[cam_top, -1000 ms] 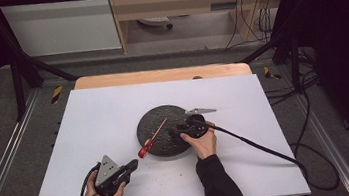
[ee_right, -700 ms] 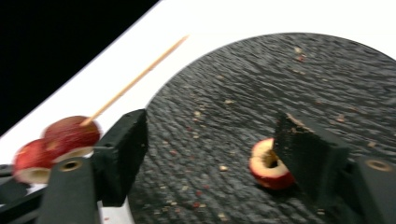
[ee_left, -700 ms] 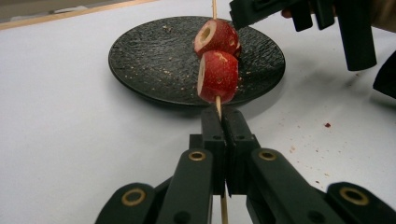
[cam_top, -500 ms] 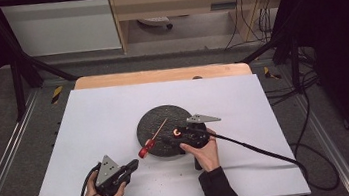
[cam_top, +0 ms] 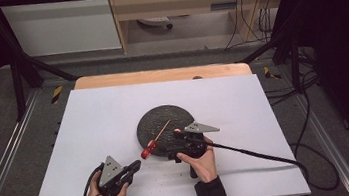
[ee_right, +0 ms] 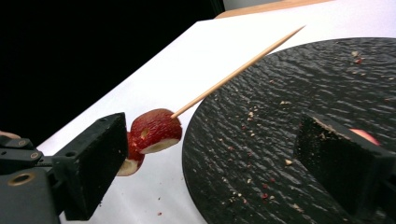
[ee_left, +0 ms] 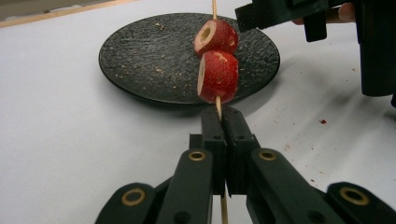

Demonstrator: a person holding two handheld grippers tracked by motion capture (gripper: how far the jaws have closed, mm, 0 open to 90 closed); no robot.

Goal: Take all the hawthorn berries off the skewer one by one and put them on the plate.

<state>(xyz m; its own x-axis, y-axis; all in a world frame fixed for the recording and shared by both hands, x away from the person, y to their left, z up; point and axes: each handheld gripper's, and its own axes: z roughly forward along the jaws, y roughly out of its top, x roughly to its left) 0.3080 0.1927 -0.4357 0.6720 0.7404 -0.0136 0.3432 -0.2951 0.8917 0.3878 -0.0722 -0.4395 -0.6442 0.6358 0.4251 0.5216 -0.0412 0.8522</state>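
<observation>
You're pinching the skewer (ee_left: 218,106) tight in the left gripper (ee_left: 224,122), two red fruit pieces (ee_left: 217,74) riding on it just above the jaws, tip angling over the black plate (cam_top: 152,127). Right gripper (ee_right: 224,154) jaws have just been opening, now wide w/ nothing between, a red piece peeking behind the far jaw. Risk: you're hovering close, so a nudge could snap the stick or slide the fruit off. Both hands low, grippers roughly level.

A thin wooden skewer (ee_left: 217,105) is carrying two red fruit pieces (ee_left: 215,60) with pale cores, slanting up over the black plate's (ee_left: 140,60) near edge.
</observation>
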